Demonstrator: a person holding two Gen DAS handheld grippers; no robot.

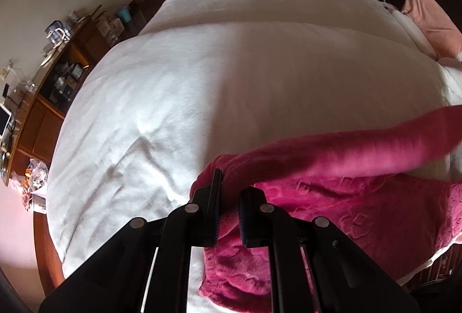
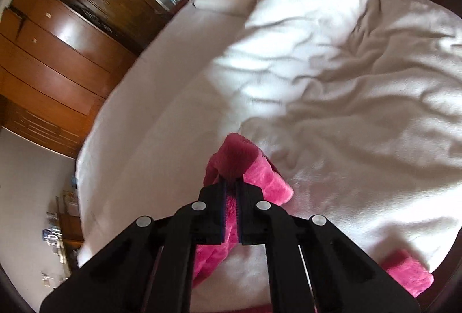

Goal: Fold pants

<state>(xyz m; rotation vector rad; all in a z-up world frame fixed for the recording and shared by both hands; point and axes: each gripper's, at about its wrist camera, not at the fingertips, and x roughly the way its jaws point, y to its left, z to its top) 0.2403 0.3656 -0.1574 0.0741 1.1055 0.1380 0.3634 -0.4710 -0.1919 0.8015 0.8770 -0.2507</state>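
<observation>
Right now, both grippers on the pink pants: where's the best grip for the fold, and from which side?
Keep grips at the fabric edge, coming in from above. The left gripper is shut on a bunched edge of the pink pants; the right gripper pinches a raised tip. One leg stretches taut across the white duvet, so edge grips likely control the fold better than mid-panel ones.

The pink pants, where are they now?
The pink pants lie at the near edge of the white bed cover, low right in the left wrist view, pinched by the left gripper and right gripper.
</observation>
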